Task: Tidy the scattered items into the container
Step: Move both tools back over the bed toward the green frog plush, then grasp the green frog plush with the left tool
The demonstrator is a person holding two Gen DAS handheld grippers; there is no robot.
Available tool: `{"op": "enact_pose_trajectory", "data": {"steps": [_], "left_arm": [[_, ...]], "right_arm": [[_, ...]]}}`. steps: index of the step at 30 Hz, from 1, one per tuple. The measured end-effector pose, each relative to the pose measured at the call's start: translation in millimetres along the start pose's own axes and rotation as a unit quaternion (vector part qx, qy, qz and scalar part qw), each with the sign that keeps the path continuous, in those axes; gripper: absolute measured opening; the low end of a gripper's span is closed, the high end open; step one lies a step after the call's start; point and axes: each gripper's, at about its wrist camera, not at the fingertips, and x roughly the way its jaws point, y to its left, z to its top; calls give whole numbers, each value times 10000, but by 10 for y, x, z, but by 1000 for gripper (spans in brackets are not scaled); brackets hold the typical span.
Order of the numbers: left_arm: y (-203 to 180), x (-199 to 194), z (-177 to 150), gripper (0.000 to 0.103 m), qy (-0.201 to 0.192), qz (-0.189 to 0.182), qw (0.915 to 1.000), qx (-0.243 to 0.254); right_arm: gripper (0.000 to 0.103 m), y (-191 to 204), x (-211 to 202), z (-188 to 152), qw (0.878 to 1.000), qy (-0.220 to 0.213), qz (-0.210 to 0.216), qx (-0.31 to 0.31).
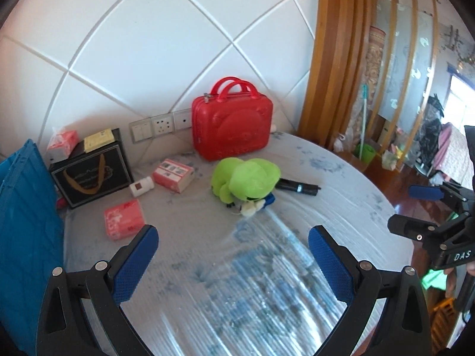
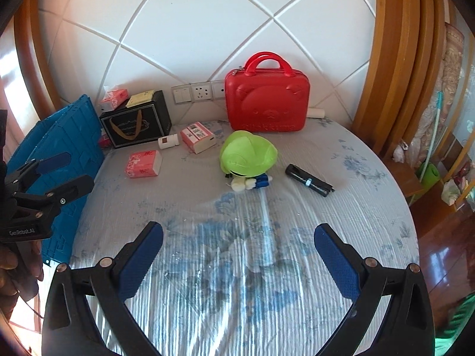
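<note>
A closed red bear-face case (image 1: 231,126) (image 2: 267,101) stands upright against the back wall. In front of it lie a green plush frog (image 1: 245,181) (image 2: 248,155), a black roll (image 1: 298,187) (image 2: 308,180), a pink-white box (image 1: 173,175) (image 2: 197,136), a small white bottle (image 1: 142,186) (image 2: 168,141) and a pink tissue pack (image 1: 123,219) (image 2: 143,163). My left gripper (image 1: 233,238) is open and empty above the near table. My right gripper (image 2: 239,237) is open and empty too, well short of the items.
A black gift box (image 1: 90,173) (image 2: 136,123) with a tissue pack and a yellow packet on top stands at the back left. A blue crate (image 1: 26,222) (image 2: 59,160) stands at the left table edge. The round table (image 1: 297,267) drops off on the right to a wood floor.
</note>
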Motion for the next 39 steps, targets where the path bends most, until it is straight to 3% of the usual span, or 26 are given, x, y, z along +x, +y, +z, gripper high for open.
{"op": "enact_pose_trajectory", "data": {"steps": [5, 12, 18, 24, 32, 39], "left_arm": [[-267, 146, 62, 102, 132, 10, 9996, 230], [-649, 528, 240, 102, 251, 311, 9988, 283], [-1017, 1216, 498, 102, 406, 609, 9973, 19], [-1249, 1923, 686, 102, 578, 781, 9952, 76], [-1075, 2924, 716, 102, 922, 932, 9910, 274], [-876, 3645, 657, 102, 1224, 1180, 9851, 242]], "right_arm": [[103, -282, -19, -60, 9998, 42, -72, 185], [103, -868, 196, -17, 9994, 15, 253, 236], [103, -1519, 578, 57, 9972, 274, 691, -47], [103, -2013, 1078, 177, 9941, 470, 884, -429], [103, -2366, 1686, 71, 9923, 791, 852, -425], [103, -2423, 1926, -103, 9896, 1086, 872, -361]]}}
